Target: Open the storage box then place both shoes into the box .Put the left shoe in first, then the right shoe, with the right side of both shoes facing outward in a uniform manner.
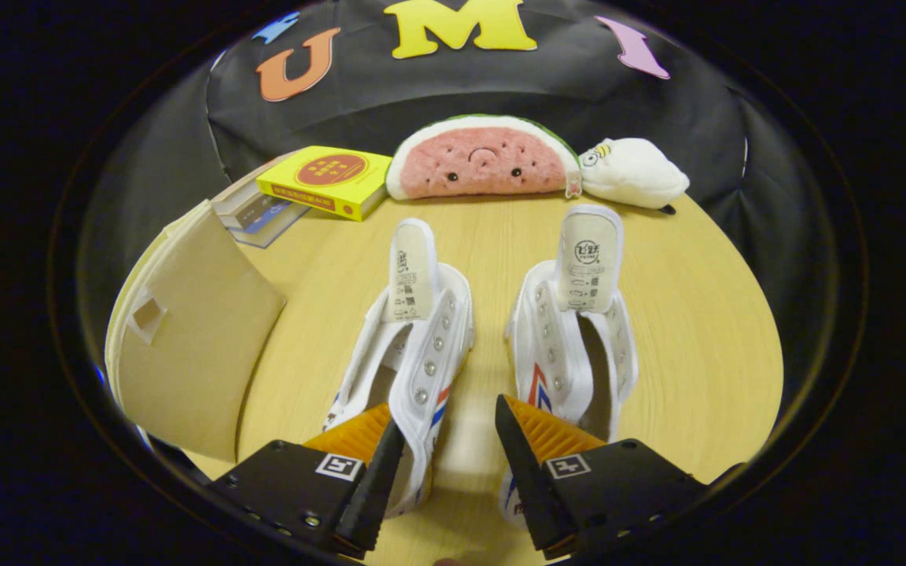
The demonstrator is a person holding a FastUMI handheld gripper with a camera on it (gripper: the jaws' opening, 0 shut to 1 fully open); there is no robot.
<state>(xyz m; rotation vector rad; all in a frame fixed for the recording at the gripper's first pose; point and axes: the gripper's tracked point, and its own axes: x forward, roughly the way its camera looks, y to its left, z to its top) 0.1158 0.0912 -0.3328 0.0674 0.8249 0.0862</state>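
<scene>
Two white canvas shoes with red and blue side stripes lie side by side on the wooden table, toes pointing away and tongues standing up. The left shoe (421, 338) has its right side wall between my fingers, resting against the left finger, which sits inside the shoe's opening. The right finger is apart from that wall and covers the heel of the right shoe (571, 338). My gripper (449, 417) is open, with a clear gap beside the right finger. To the left of the shoes stands the tan cardboard storage box (185, 354), its lid panel raised and its inside hidden.
At the back of the round wooden table (689, 314) lie a yellow book (327, 181) on other books, a watermelon-slice plush (480, 161) and a white plush (634, 173). Bare table runs between the shoes and to their right.
</scene>
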